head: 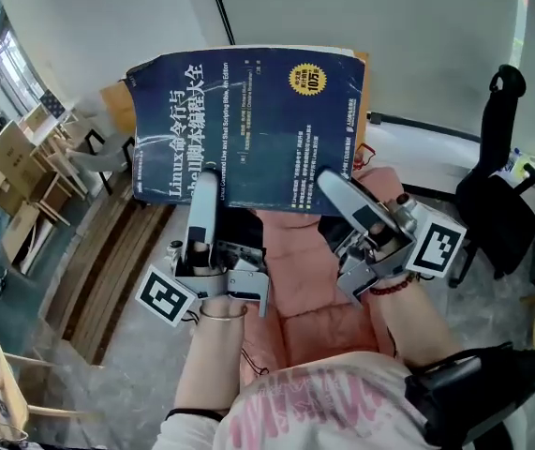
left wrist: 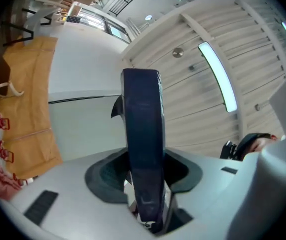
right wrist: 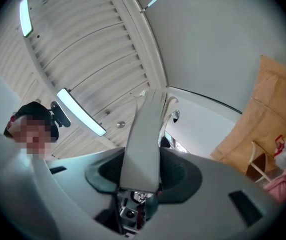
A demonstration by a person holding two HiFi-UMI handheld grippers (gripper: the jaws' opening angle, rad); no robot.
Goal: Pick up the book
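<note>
A dark blue paperback book point(head: 248, 125) with white and yellow cover print is held up in the air, cover facing me, in the head view. My left gripper point(head: 201, 193) is shut on its lower left edge. My right gripper point(head: 338, 191) is shut on its lower right edge. Between the jaws in the left gripper view the book's dark spine point(left wrist: 143, 144) stands upright. The right gripper view shows the pale page edge point(right wrist: 143, 139) clamped between that gripper's jaws. Both grippers point upward toward the ceiling.
A pink padded seat point(head: 309, 284) lies below the book. A black office chair point(head: 501, 195) stands at the right, wooden chairs and tables point(head: 37, 162) at the left. A brown paper bag point(left wrist: 27, 94) hangs at the side; slatted ceiling with strip lights point(left wrist: 218, 76) is overhead.
</note>
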